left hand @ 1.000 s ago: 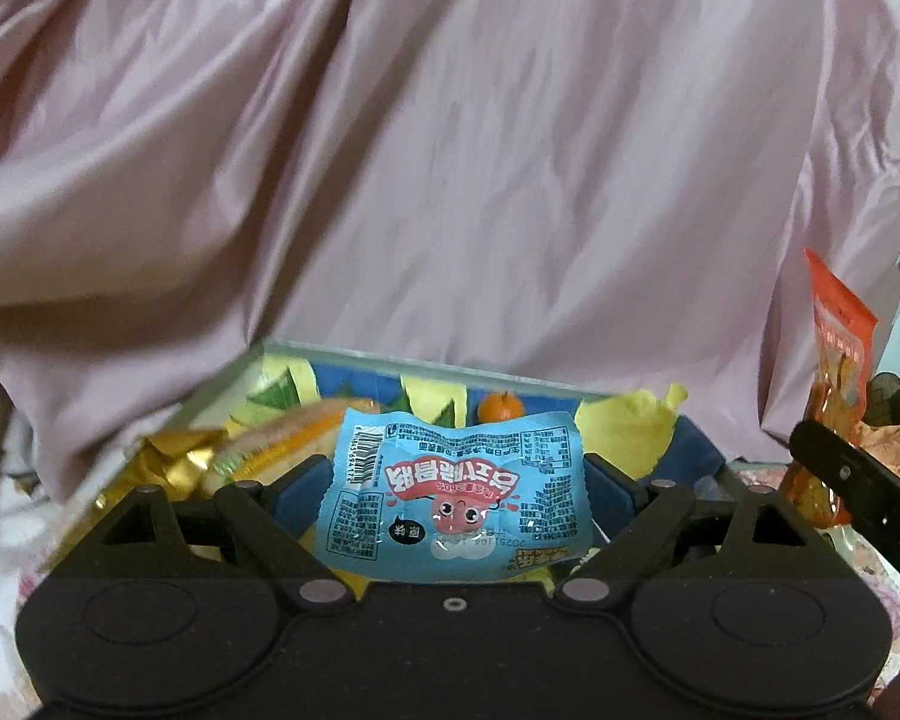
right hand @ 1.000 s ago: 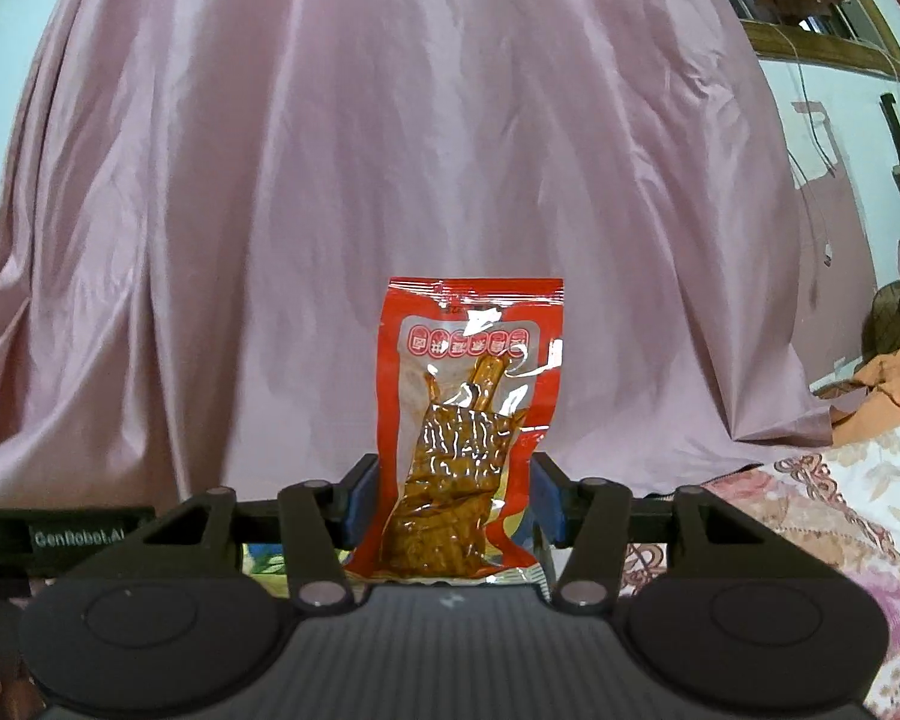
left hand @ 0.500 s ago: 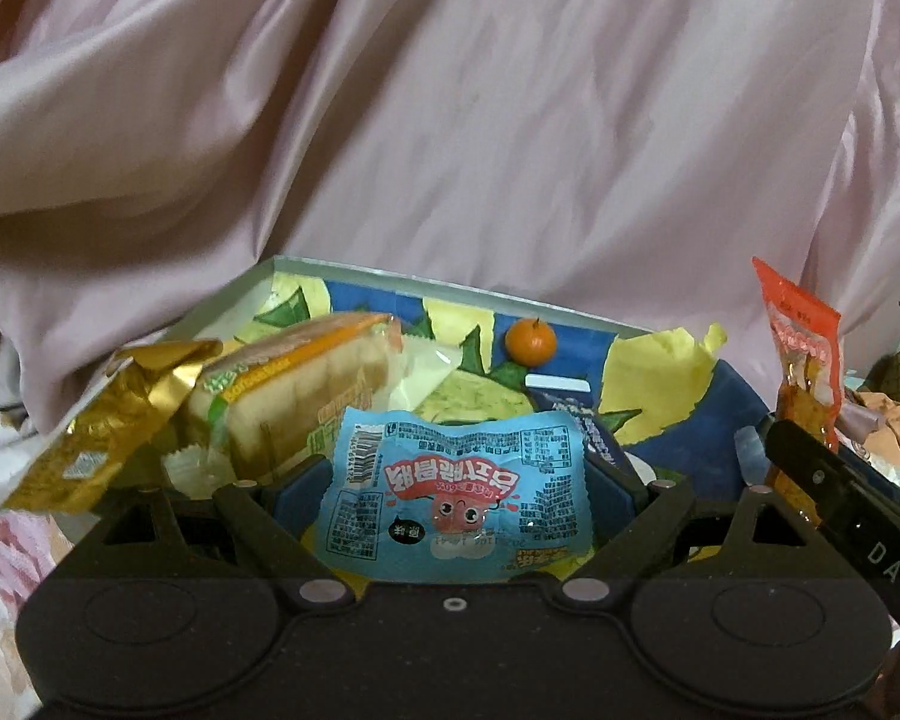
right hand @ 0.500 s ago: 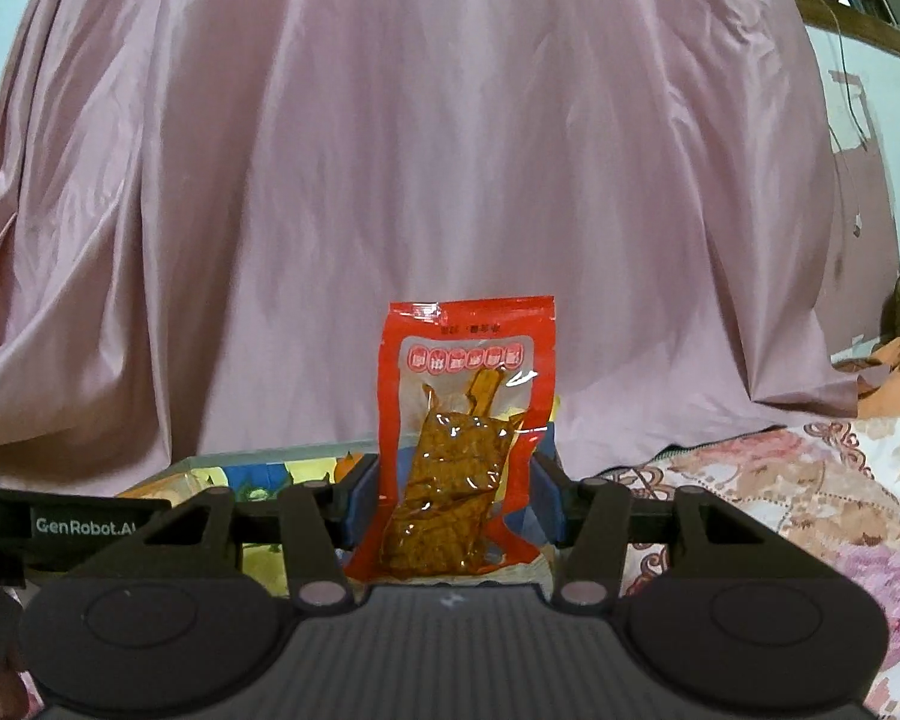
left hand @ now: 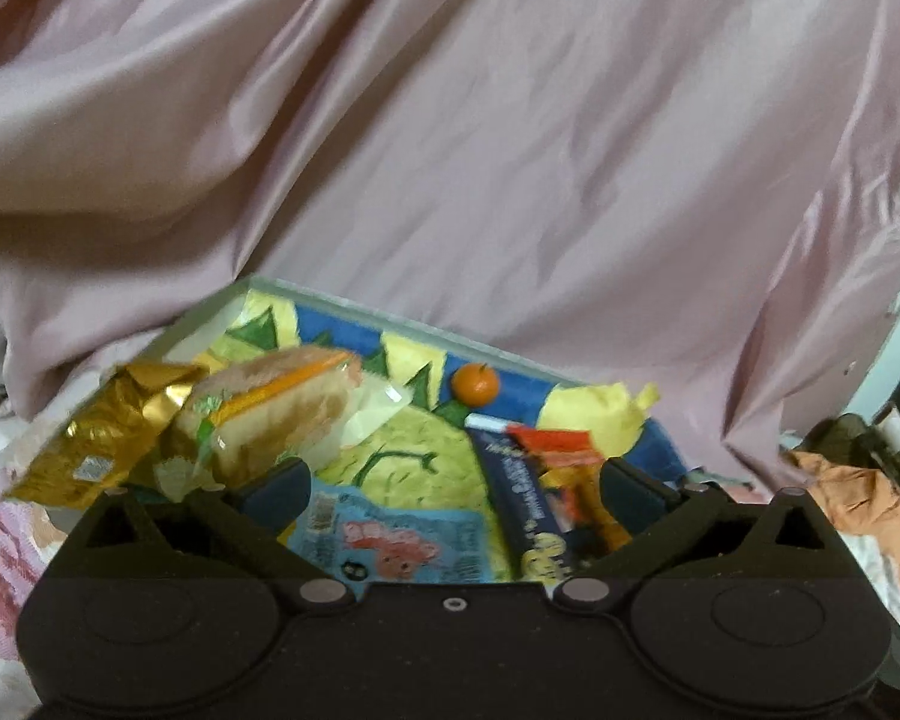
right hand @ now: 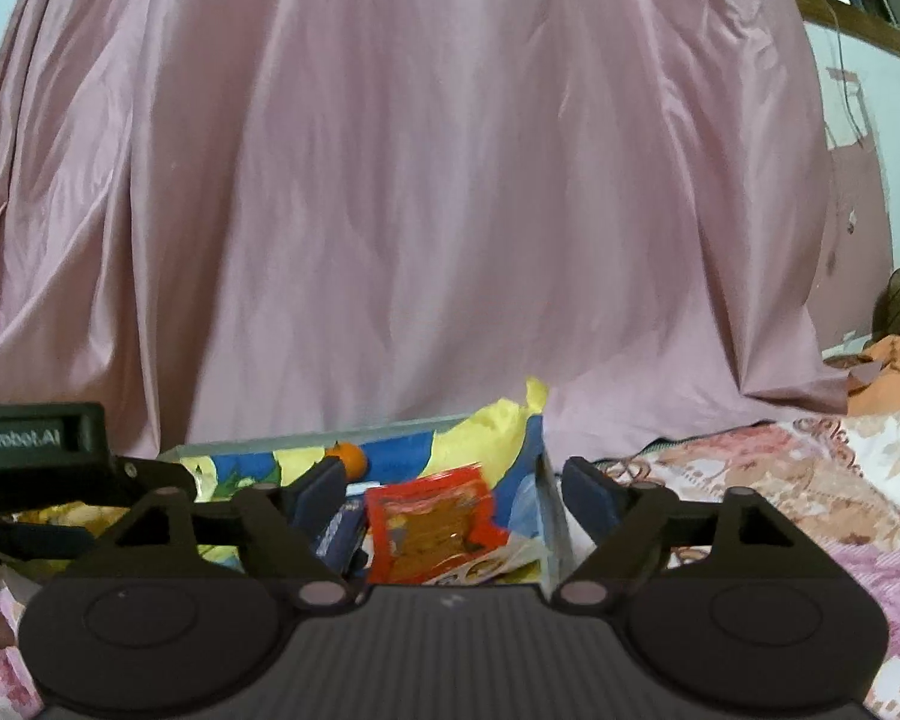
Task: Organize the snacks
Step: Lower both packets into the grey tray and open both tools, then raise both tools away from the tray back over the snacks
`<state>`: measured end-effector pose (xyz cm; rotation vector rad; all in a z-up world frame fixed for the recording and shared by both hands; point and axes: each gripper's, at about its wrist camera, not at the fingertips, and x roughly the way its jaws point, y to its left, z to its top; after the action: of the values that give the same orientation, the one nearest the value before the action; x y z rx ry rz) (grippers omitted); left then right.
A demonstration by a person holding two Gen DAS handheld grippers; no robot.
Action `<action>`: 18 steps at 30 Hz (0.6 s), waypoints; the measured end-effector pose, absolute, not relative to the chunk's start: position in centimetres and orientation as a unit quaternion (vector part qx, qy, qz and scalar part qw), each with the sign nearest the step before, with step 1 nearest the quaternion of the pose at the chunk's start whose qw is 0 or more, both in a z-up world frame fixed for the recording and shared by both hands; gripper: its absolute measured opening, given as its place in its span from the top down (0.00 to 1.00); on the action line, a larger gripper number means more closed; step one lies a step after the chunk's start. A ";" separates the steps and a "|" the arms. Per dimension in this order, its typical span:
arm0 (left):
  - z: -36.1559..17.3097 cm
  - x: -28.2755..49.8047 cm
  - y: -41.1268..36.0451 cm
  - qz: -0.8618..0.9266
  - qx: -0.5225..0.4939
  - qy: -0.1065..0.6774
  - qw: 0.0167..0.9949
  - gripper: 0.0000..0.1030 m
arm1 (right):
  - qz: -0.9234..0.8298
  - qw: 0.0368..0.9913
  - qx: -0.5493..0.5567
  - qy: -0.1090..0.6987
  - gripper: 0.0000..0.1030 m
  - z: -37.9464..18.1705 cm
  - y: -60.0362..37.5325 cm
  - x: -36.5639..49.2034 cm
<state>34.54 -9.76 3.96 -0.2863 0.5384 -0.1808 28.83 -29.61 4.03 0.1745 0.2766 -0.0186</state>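
While both the left claw (left hand: pixel 453 483) and the right claw (right hand: pixel 453 489) stood spread and empty, the light-blue plastic snack packet (left hand: pixel 390 543) and the red plastic snack pouch (right hand: pixel 429 531) lay inside the colourful open box (left hand: pixel 354 306), leaving the gold foil packet (left hand: pixel 99 441) overhanging its rim.

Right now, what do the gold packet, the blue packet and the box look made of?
Gold packet: likely metallised foil film; bright mirror-like glints along sharp creases. Blue packet: seemingly thin printed plastic film, lying flat, slight sheen. Box: probably rigid board or plastic; straight grey rim, lining printed in blue, yellow and green.
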 end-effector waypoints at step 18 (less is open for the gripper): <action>12.0 23.4 -9.1 -0.087 -0.084 0.149 0.981 0.01 | -0.034 0.995 0.086 0.029 0.00 11.2 -30.6 19.9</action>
<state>23.38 -9.08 11.96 -0.1691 0.2989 -0.1760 19.90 -30.61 11.23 0.1723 0.0589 -0.0681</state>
